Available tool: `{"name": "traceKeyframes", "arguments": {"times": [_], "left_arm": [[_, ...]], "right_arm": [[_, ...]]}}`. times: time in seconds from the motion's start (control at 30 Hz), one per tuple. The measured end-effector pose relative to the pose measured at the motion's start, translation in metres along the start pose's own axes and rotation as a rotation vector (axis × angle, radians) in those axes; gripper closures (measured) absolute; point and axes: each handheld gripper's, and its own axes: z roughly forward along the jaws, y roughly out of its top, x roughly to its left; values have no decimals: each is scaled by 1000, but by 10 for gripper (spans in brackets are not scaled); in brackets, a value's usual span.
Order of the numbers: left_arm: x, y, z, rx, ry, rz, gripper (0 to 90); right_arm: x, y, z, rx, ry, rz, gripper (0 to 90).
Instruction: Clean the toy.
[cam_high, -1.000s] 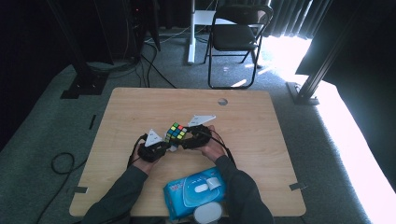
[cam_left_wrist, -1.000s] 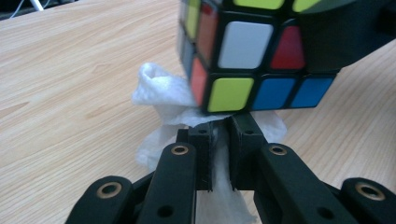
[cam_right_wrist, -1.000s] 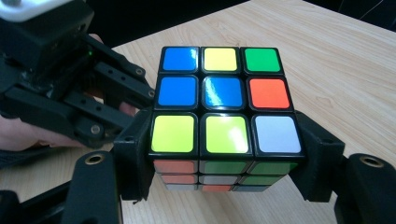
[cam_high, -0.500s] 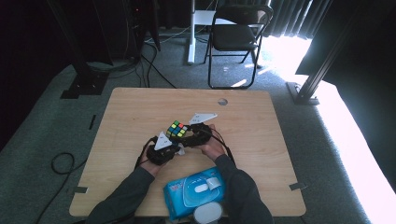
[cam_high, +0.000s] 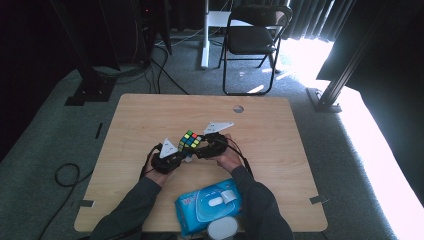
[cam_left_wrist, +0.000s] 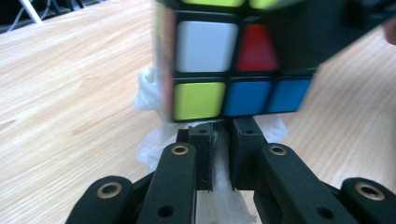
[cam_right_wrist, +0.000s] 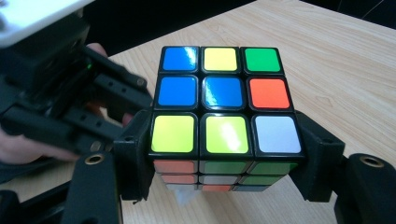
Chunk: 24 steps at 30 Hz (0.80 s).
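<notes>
At table centre, your right gripper clamps the puzzle cube just above the wood. Your left gripper, at its seven o'clock, pinches a white tissue; wipe too hard and the cube could twist free.

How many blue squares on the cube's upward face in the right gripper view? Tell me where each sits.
3 on the cube: far left corner, middle left, centre. That face shows whole.

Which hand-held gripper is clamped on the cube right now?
The right hand-held gripper: its jaws press both sides of the cube. The left hand-held gripper pinches a white tissue below it.
</notes>
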Motion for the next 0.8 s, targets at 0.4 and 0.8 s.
{"name": "traceKeyframes", "arguments": {"times": [0.4, 0.8], "left_arm": [[-2, 0, 0, -9, -22, 15, 818], [-16, 1, 2, 5, -63, 68, 816]], "right_arm": [[0, 2, 2, -17, 23, 16, 342], [-2, 3, 5, -8, 11, 29, 342]]}}
